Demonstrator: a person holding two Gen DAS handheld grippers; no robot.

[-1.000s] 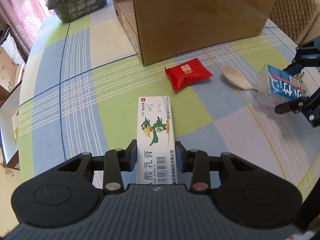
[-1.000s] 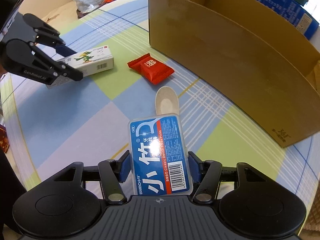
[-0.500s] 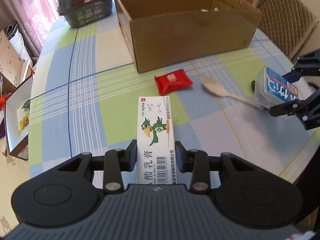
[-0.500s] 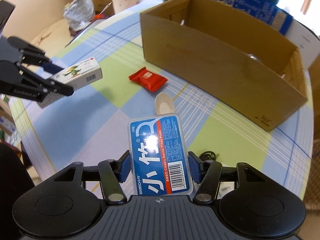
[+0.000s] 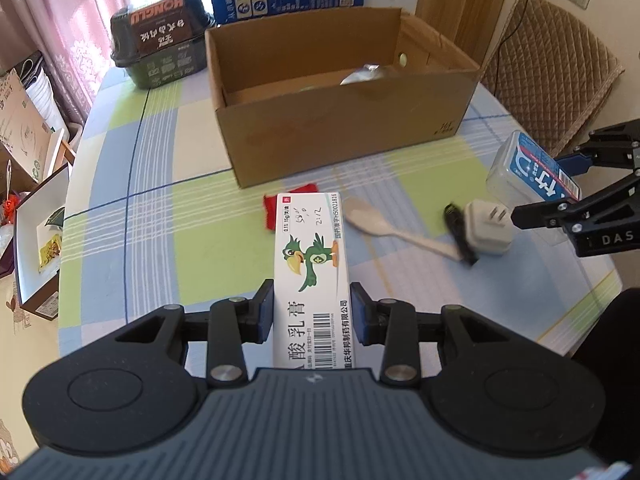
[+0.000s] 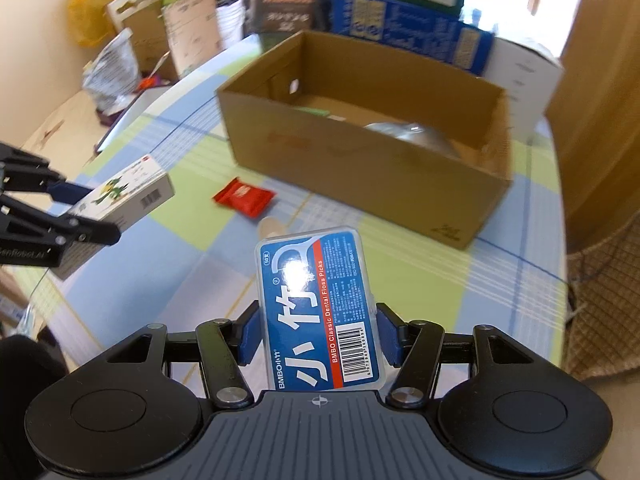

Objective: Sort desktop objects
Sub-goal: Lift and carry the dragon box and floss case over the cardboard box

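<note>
White ointment carton (image 5: 312, 276), green parrot print, pinched lengthwise between the pads of the left gripper (image 5: 312, 312) and held above the table (image 5: 160, 184). Blue-labelled floss-pick case (image 6: 320, 308), clamped by the right gripper (image 6: 318, 338), likewise off the surface. Open cardboard box (image 5: 340, 128) beyond both; contents blurred, possibly a clear bag. On the checked cloth before the box: red sachet (image 6: 244, 197), pale spoon (image 5: 380, 226), white plug adapter (image 5: 486, 228) touching the spoon's handle.
</note>
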